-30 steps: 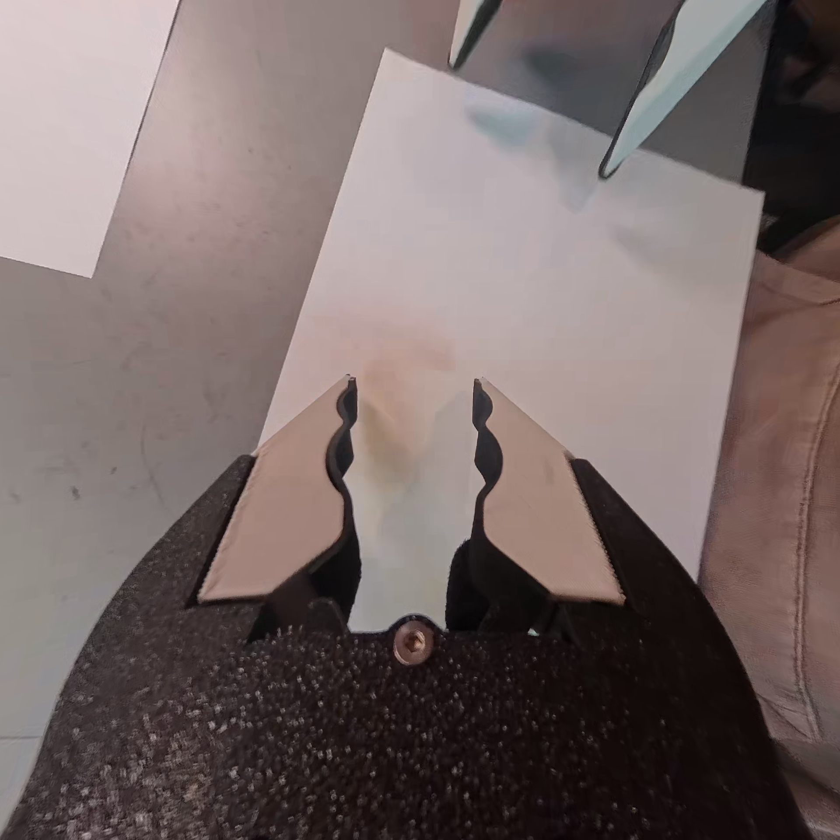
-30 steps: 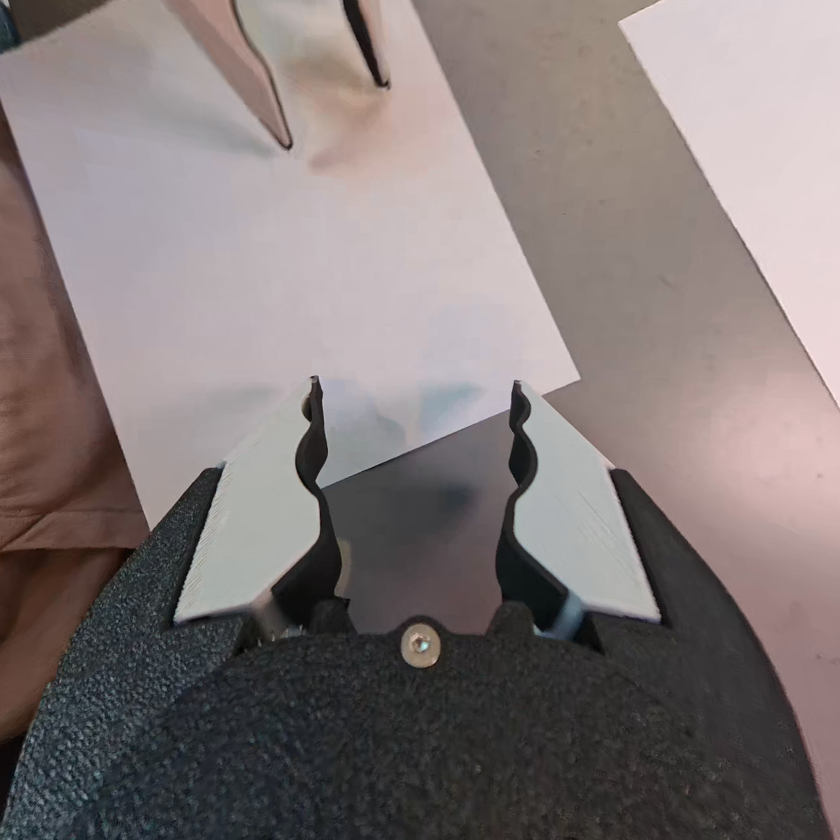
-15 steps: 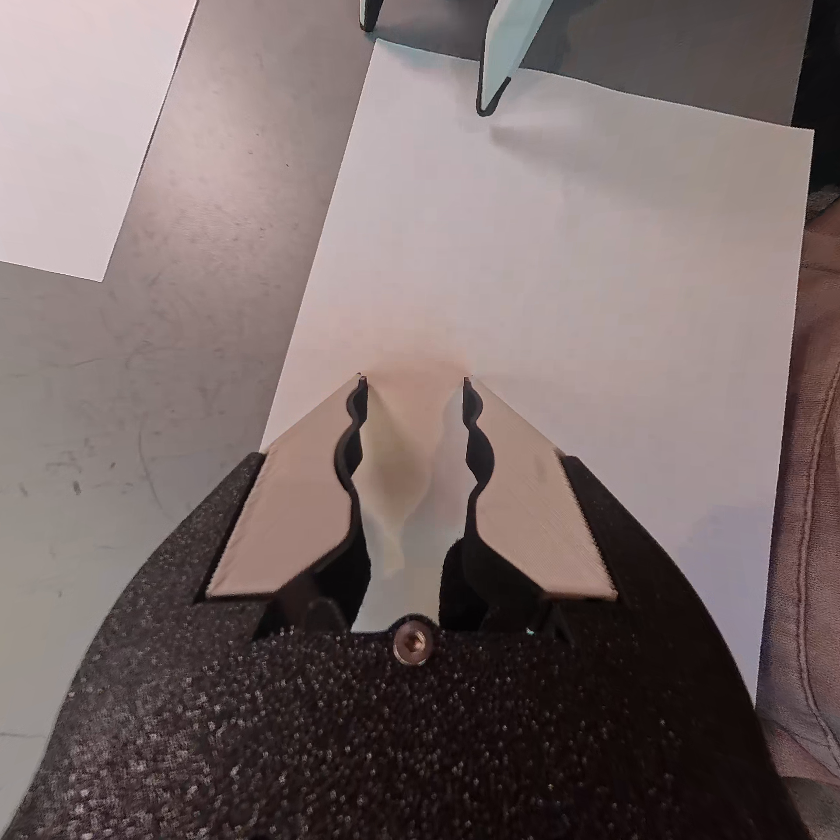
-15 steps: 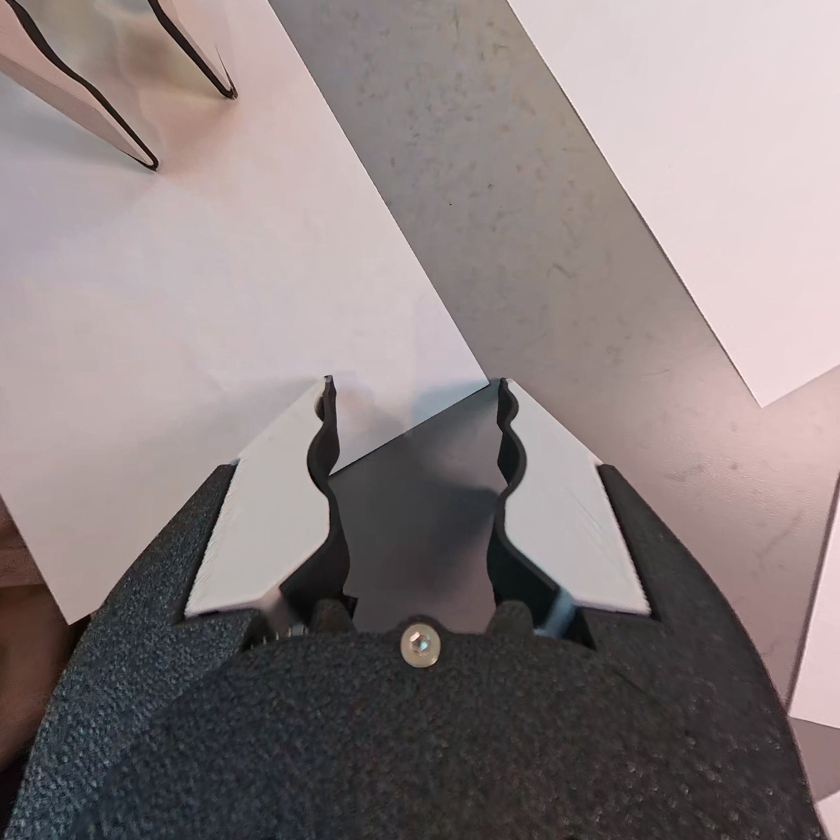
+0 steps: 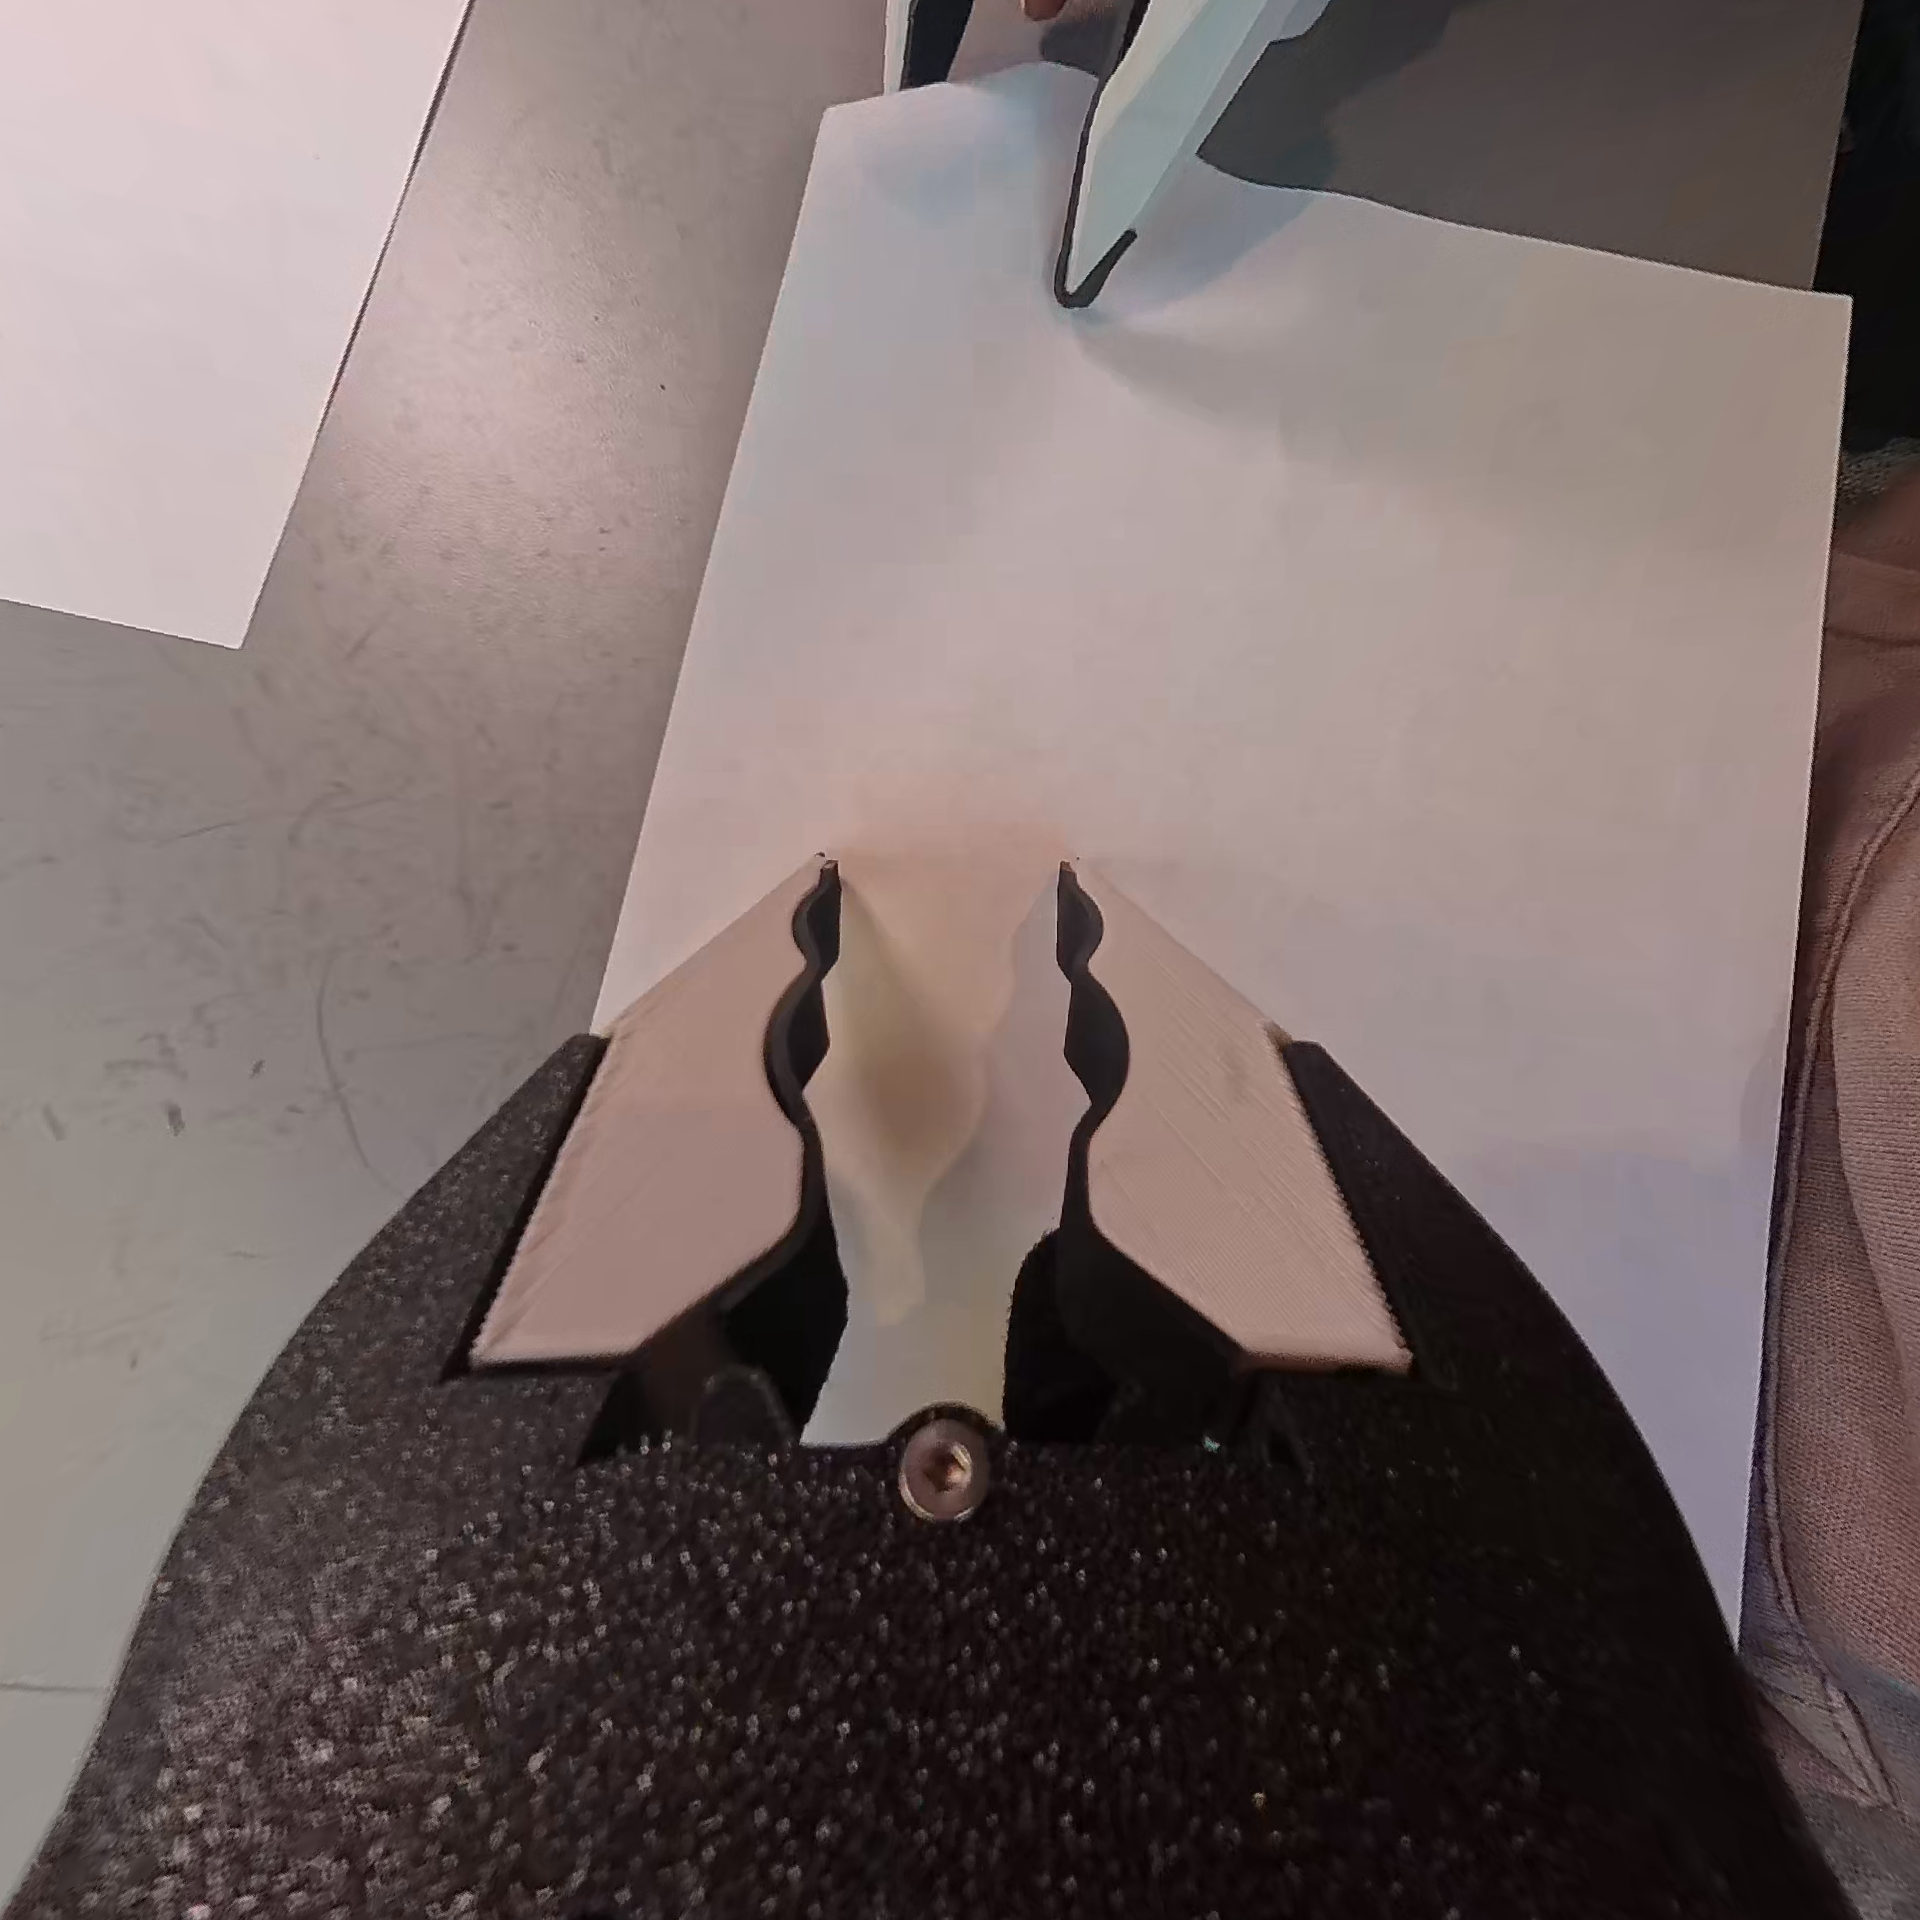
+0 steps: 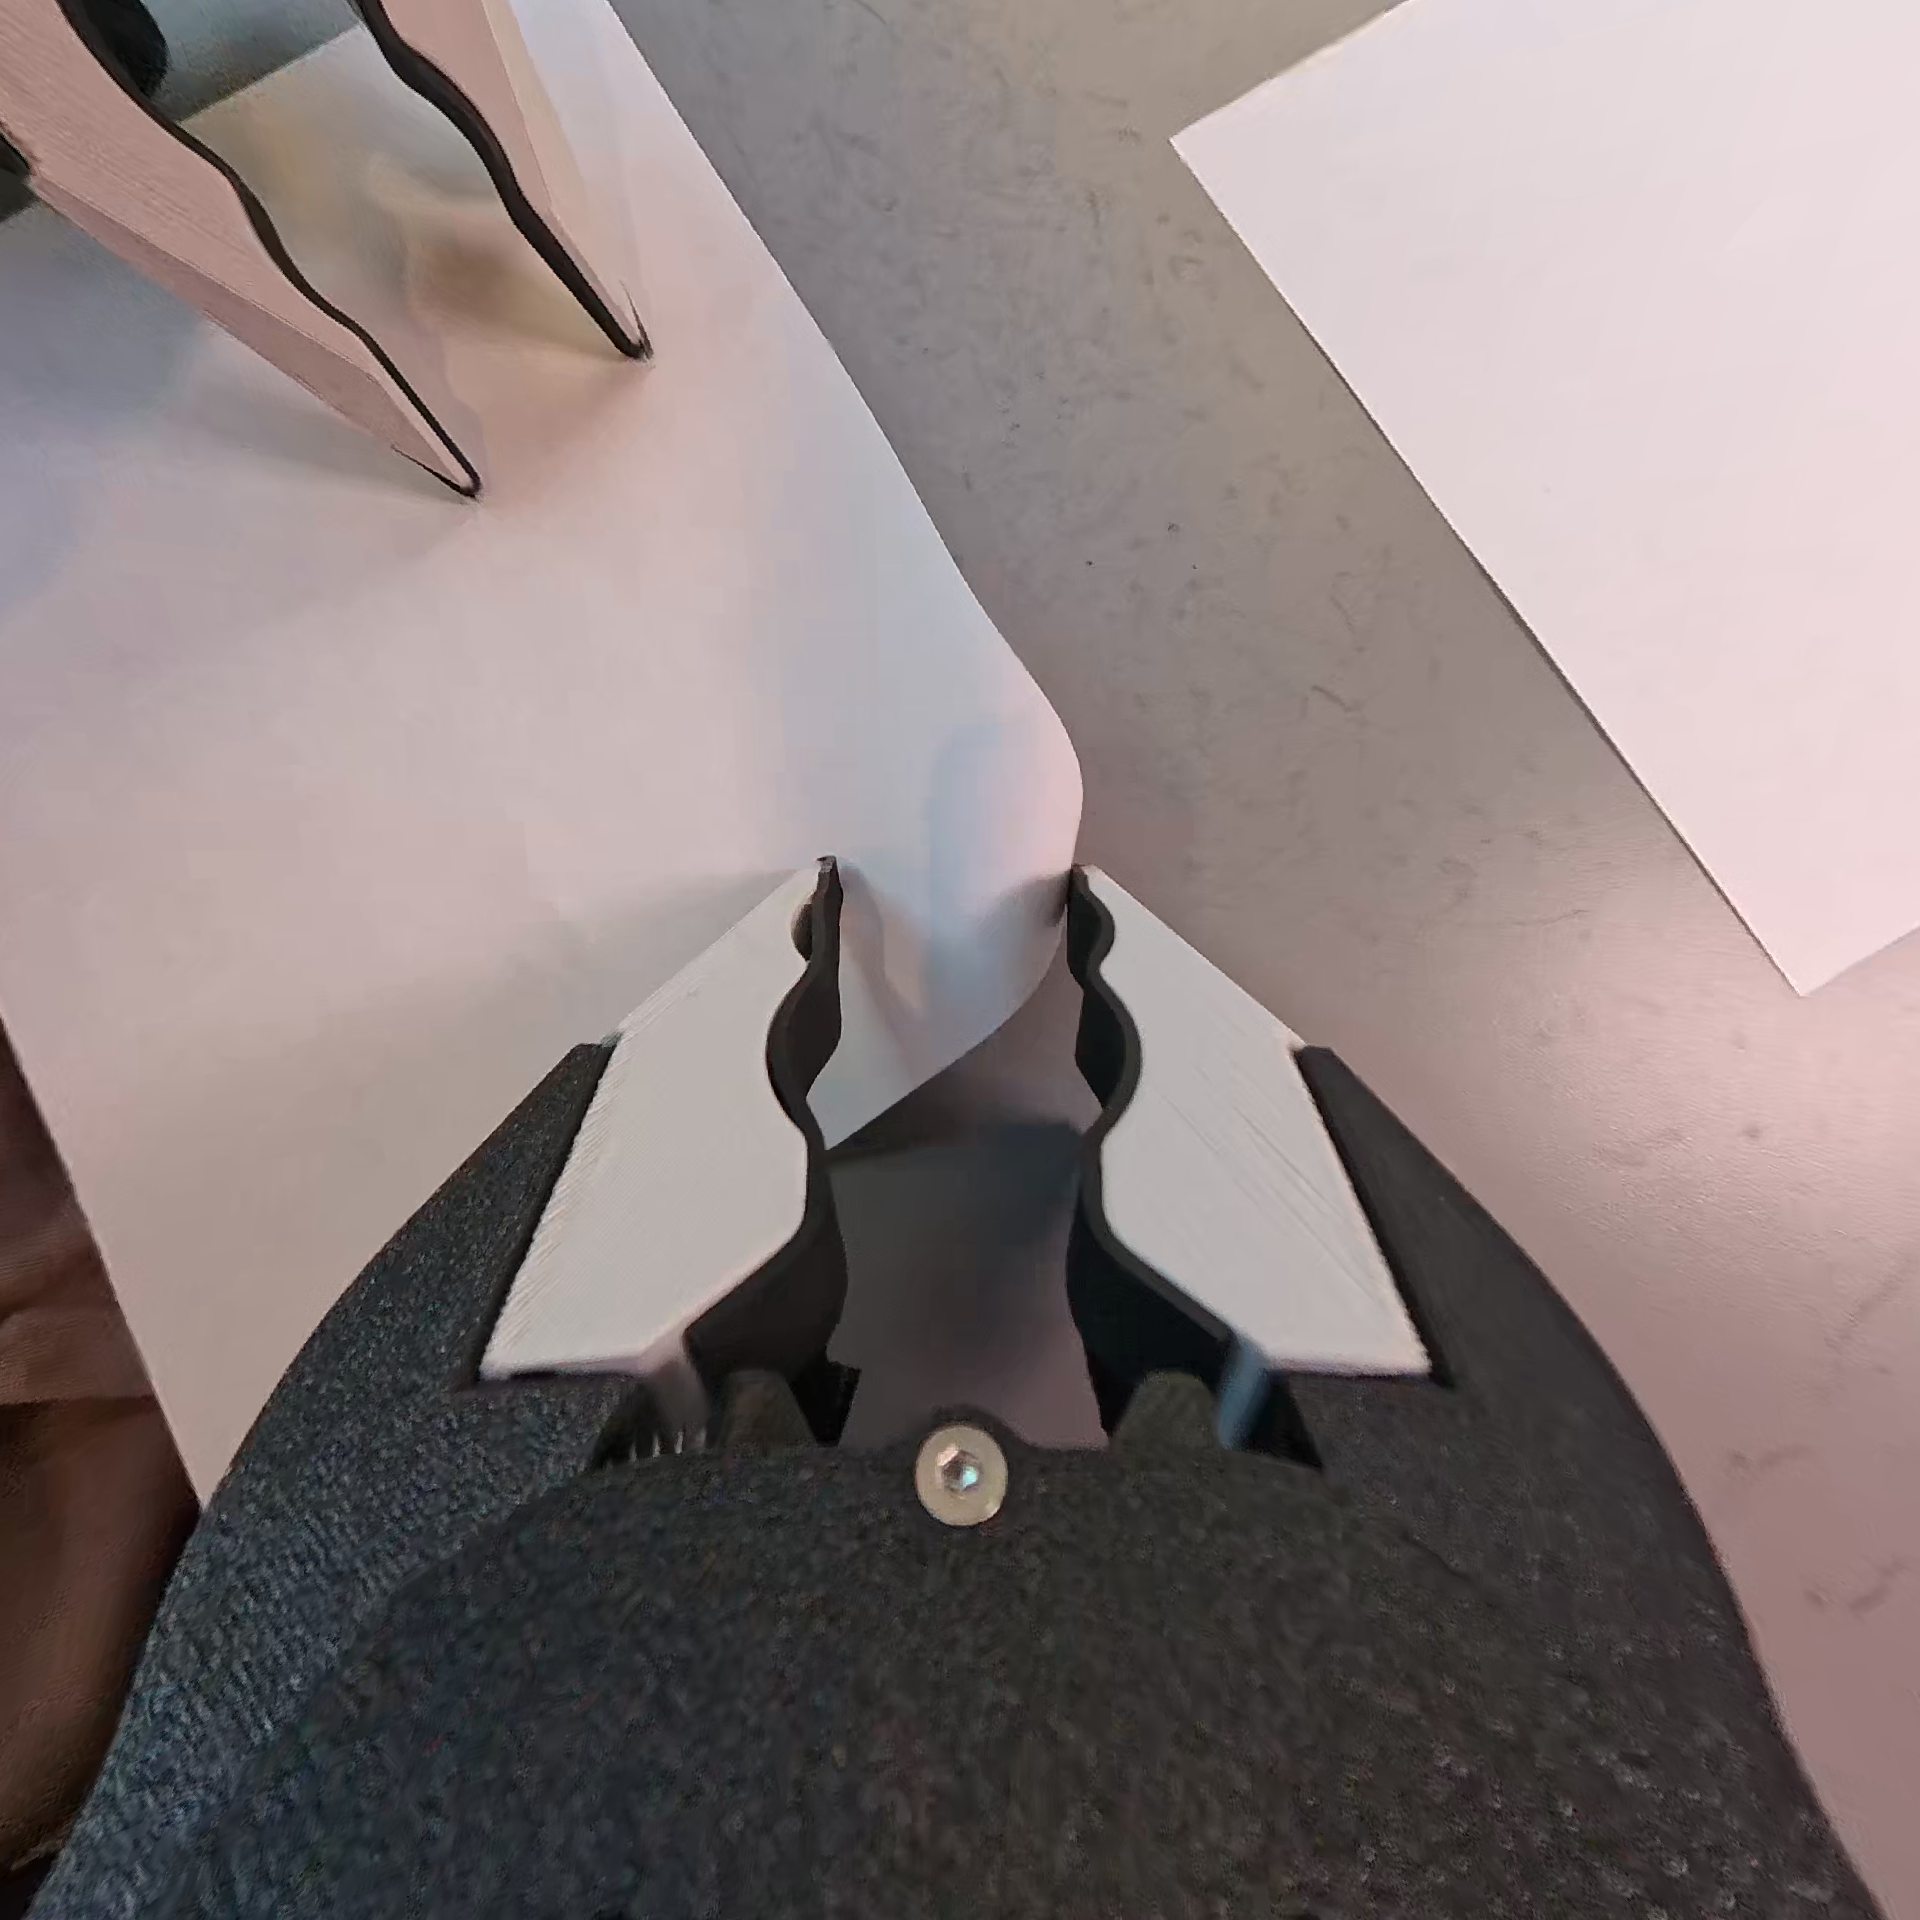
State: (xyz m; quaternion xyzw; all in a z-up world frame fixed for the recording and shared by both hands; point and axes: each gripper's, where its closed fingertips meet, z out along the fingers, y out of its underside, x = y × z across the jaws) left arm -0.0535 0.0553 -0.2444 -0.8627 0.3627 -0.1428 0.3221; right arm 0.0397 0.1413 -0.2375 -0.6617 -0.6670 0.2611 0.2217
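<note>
The landmark is the white rectangular paper sheet lying on the grey scuffed tabletop.

Left of the sheet, a second white paper sheet lies flat on the tabletop, well apart from the first, with bare table between them.

On the sheet's near end, seen from the left wrist view, the left gripper with beige fingers and black wavy pads is set down. Its jaws are spread, with a gap between the tips. The paper between them is pushed up into a soft ridge. Both tips appear to touch the paper; the pads do not meet.

At the sheet's far end in that view, the right gripper with pale blue-grey fingers stands at the corner. The right wrist view shows its jaws partly spread, astride the sheet's corner. The corner is lifted and curled off the tabletop between the fingers. Whether the pads actually press the paper cannot be told.

Right of the sheet, a fold of tan cloth lies along its long edge, partly under it.
</note>
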